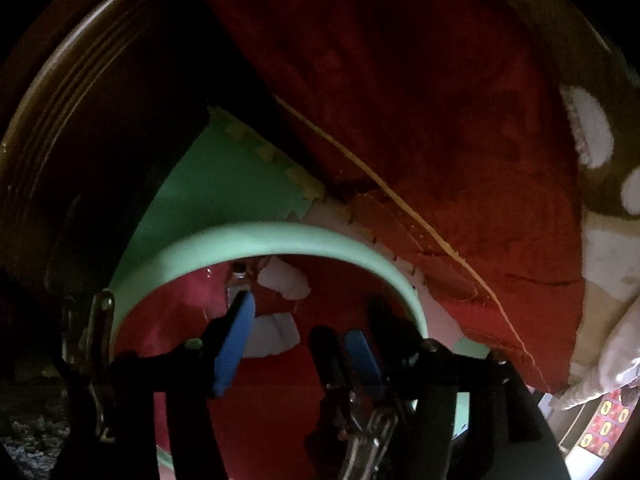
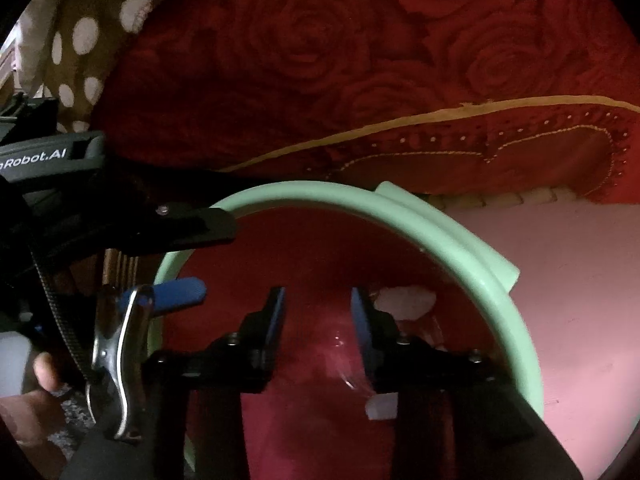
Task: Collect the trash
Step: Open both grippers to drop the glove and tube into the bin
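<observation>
A round bin with a mint-green rim (image 1: 256, 236) and red inside stands under both grippers; its rim also shows in the right wrist view (image 2: 460, 232). White crumpled paper (image 1: 284, 280) and a clear plastic bottle (image 1: 238, 280) lie inside it. In the right wrist view white paper (image 2: 404, 300) and clear plastic (image 2: 344, 360) lie at the bin's bottom. My left gripper (image 1: 296, 332) is open over the bin mouth, empty. My right gripper (image 2: 318, 320) is open inside the bin mouth, empty. The left gripper's blue pad (image 2: 180, 292) reaches over the rim at the left.
A red rose-patterned blanket (image 2: 360, 60) with a gold-trimmed edge hangs just behind the bin. A brown cloth with white dots (image 2: 80, 40) lies at the upper left. A green and pink foam floor mat (image 2: 580, 300) lies under the bin. A dark ribbed object (image 1: 60, 120) stands at the left.
</observation>
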`<state>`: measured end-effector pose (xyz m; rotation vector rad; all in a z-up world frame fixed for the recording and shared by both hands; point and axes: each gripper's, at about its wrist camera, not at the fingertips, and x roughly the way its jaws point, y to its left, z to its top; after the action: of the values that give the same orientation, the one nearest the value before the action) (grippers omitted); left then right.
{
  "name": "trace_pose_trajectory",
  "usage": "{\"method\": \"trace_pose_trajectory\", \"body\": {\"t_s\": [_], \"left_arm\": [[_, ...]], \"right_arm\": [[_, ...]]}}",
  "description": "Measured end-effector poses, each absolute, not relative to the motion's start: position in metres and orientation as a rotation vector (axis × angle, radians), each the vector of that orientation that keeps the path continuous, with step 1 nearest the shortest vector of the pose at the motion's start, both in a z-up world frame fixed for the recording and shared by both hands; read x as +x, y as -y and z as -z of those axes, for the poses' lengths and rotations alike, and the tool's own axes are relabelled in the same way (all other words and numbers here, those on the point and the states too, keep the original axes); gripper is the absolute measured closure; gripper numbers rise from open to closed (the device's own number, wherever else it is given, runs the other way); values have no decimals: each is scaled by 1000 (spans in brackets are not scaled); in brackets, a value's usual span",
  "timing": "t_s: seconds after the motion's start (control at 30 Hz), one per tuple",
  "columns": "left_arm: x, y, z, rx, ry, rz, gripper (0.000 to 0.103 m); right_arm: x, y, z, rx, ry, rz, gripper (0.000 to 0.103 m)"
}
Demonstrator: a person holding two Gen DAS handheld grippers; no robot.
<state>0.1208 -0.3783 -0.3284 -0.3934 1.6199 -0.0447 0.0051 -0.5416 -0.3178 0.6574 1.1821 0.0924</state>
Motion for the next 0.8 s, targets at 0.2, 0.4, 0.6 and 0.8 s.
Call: {"method": "trace_pose_trajectory", "body": {"t_s": [0.2, 0.4, 0.6, 0.8], "left_arm": [[119, 378, 327, -409, -1632, 44, 36], [110, 375, 328, -481, -1661, 91, 33], [104, 374, 318, -456, -1643, 107, 32], [93, 377, 307, -442, -1608, 136, 32]], "right_arm": [[10, 529, 314, 669, -1176, -105, 52], [8, 526, 308, 654, -1179, -113, 49], [4, 526, 293, 640, -1174, -136, 42], [-5, 525, 286, 624, -1158, -137, 41]]}}
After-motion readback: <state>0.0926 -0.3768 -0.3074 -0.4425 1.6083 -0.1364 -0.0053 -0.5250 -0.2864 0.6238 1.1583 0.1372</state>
